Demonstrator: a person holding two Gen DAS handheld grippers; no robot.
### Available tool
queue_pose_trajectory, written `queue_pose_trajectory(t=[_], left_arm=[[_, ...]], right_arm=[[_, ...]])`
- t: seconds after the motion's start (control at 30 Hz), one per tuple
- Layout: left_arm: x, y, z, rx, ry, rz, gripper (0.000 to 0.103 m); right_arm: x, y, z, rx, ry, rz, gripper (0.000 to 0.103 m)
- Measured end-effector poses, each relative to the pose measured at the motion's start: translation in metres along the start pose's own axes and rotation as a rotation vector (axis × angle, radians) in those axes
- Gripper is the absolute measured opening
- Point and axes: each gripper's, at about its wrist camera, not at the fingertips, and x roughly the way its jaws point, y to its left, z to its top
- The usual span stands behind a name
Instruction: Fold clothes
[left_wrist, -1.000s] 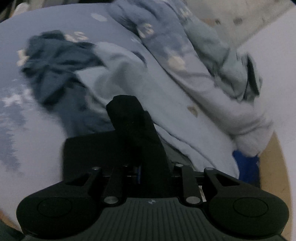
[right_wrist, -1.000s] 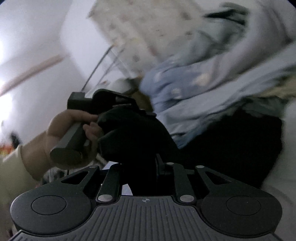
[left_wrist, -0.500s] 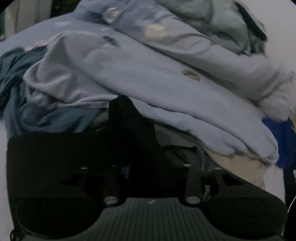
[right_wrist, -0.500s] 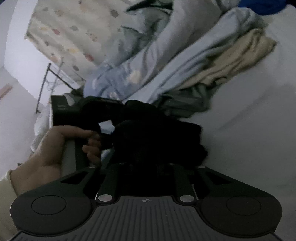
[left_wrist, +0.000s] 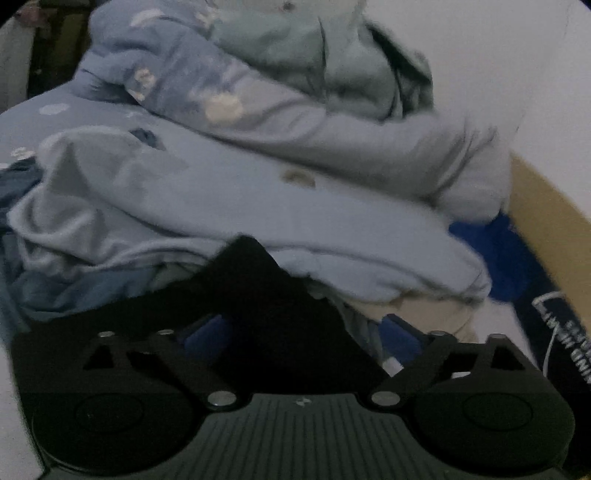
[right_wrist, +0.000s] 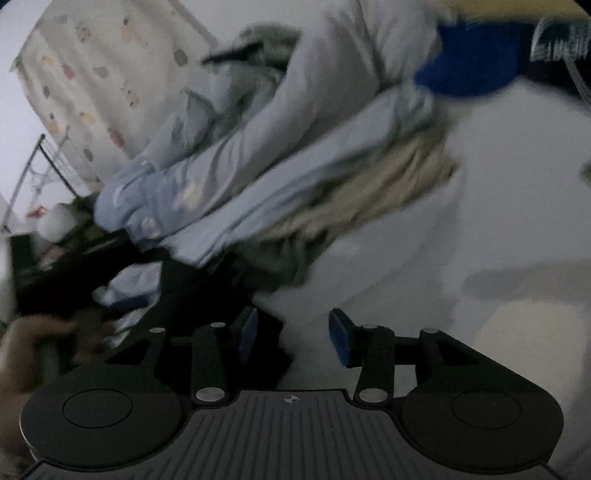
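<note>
**Black garment let go at the foot of the laundry heap**

While both sets of jaws are opening, the black garment (left_wrist: 255, 295) lies slack on the white bed surface (right_wrist: 461, 236), right against the near edge of the clothes pile (left_wrist: 258, 177). The left gripper (left_wrist: 306, 332) stands almost fully spread; the dark cloth rises between its blue pads (left_wrist: 207, 332) but neither pad appears to press on it. The right gripper (right_wrist: 291, 334) is roughly half open, with bare sheet between its fingertips and the black cloth just to the left of them. The person's left hand (right_wrist: 33, 336) shows at the edge of the right wrist view, left of the pile.

Judging by the scene, this one dark item has been set down, though blur hides how neat it lies. The pile itself, pale blue printed cloth on top, beige and grey layers beneath, a bright blue piece (left_wrist: 495, 258) at its far right, looks rumpled and largely unsorted, so most of the folding seems left.

A second ago both grippers were nearly closed on the black cloth and held it up in front of the pile; since then they have come closer to the pile and let the cloth go.
</note>
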Motion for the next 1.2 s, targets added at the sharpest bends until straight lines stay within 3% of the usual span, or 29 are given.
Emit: queue_pose_trajectory(t=[0.17,0.3,0.37,0.43,0.53,0.57,0.67,0.73,0.9,1.07,1.2], left_arm=[[-0.053,0.026,-0.014,-0.01,-0.055,-0.045,0.103],[-0.077,0.031,-0.045,0.098,-0.054,-0.056,0.103],[-0.076,0.03,-0.06,0.168,-0.049,-0.055,0.103],[-0.069,0.024,-0.08,0.276,-0.065,-0.01,0.103],[-0.051,0.022,-0.107,0.373,-0.039,0.036,0.091],[-0.044,0.025,-0.113,0.369,-0.038,0.047,0.091],[-0.038,0.03,-0.122,0.331,-0.067,0.05,0.091],[-0.044,0.03,-0.12,0.295,-0.088,0.048,0.091],[-0.072,0.03,-0.12,0.225,-0.132,-0.065,0.091],[-0.067,0.021,-0.137,0.293,-0.069,-0.136,0.091],[-0.053,0.026,-0.139,0.254,-0.02,-0.144,0.091]], right_arm=[[-0.003,0.046,0.002,-0.213,-0.029,0.127,0.048],[0.031,0.078,-0.009,-0.328,0.038,0.219,0.044],[0.05,0.083,-0.016,-0.365,0.085,0.212,0.025],[0.067,0.083,-0.024,-0.386,0.138,0.186,0.016],[0.078,0.078,-0.034,-0.387,0.196,0.161,0.008],[0.082,0.076,-0.036,-0.397,0.209,0.145,0.0],[0.091,0.077,-0.04,-0.43,0.258,0.113,0.0],[0.081,0.091,-0.033,-0.485,0.244,0.112,0.002],[0.075,0.141,-0.008,-0.581,0.183,0.175,0.003],[0.135,0.183,0.005,-0.661,0.24,0.196,0.003],[0.189,0.195,0.002,-0.669,0.33,0.16,0.002]])
